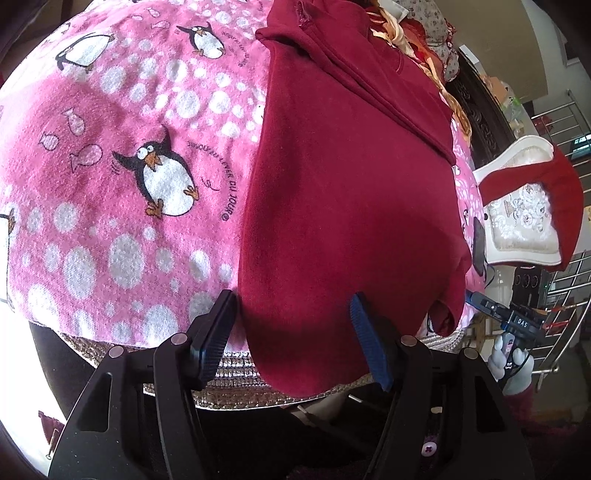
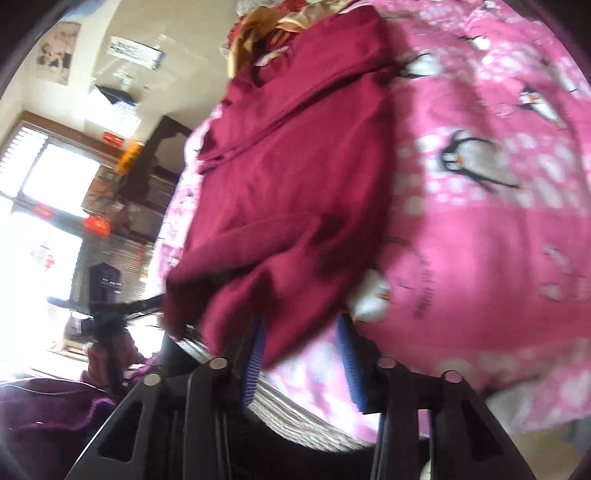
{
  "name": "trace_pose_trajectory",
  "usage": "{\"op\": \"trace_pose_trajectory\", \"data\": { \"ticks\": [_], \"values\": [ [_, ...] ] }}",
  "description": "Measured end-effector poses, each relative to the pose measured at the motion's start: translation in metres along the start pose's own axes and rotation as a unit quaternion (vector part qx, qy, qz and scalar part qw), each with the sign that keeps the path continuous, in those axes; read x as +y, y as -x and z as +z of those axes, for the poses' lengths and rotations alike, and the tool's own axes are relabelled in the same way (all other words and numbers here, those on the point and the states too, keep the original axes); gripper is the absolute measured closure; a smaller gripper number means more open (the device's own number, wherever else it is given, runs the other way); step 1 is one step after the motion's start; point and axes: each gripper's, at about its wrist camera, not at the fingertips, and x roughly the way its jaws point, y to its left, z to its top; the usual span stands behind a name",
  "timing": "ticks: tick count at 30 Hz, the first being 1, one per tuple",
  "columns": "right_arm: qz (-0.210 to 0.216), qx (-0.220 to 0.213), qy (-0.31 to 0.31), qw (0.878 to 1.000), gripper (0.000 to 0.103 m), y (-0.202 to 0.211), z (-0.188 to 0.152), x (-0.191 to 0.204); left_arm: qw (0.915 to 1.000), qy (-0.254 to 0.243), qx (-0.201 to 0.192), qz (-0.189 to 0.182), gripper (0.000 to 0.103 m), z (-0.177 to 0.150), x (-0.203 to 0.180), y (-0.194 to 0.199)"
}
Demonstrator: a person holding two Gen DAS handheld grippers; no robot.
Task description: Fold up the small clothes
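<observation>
A dark red garment (image 1: 351,177) lies folded lengthwise on a pink penguin-print blanket (image 1: 122,166), its near end hanging over the table edge. My left gripper (image 1: 295,328) is open, with its jaws on either side of the garment's near end. In the blurred right wrist view the same garment (image 2: 295,184) lies ahead, and my right gripper (image 2: 303,343) is open with the garment's near corner hanging between its blue pads. The right gripper also shows in the left wrist view (image 1: 513,321), at the right, beyond the garment's corner.
A pile of other clothes (image 1: 417,33) sits at the far end of the blanket. A woven mat edge (image 1: 240,373) shows under the blanket. A white chair with red cloth (image 1: 528,206) stands to the right. A dark phone (image 1: 480,243) lies near the blanket's right edge.
</observation>
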Motion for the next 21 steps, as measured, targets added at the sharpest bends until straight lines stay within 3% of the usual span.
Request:
{"op": "trace_pose_trajectory", "data": {
  "ticks": [3,7,13,16,20,21],
  "values": [
    [0.013,0.006,-0.012,1.0,0.061,-0.001,-0.003,-0.008,1.0,-0.007,0.0,0.004,0.036,-0.001,-0.005,-0.002],
    [0.022,-0.017,-0.01,1.0,0.049,-0.013,0.0,-0.004,0.9999,-0.01,0.0,0.004,0.032,-0.001,-0.007,-0.003],
    [0.054,0.001,0.038,0.998,0.048,-0.027,0.004,0.02,1.0,-0.005,0.0,-0.001,0.03,-0.001,-0.009,-0.007],
    [0.062,-0.014,0.028,0.998,0.059,-0.039,0.004,0.015,0.9998,0.003,0.001,-0.02,0.022,-0.001,-0.009,-0.01],
    [0.087,-0.051,-0.012,0.995,0.089,-0.041,0.003,0.004,0.9997,-0.008,0.009,-0.021,0.022,-0.002,-0.016,-0.014],
    [0.093,-0.06,-0.016,0.994,0.091,-0.039,0.002,0.002,0.9996,-0.014,0.014,-0.021,0.022,-0.002,-0.018,-0.015]
  ]
}}
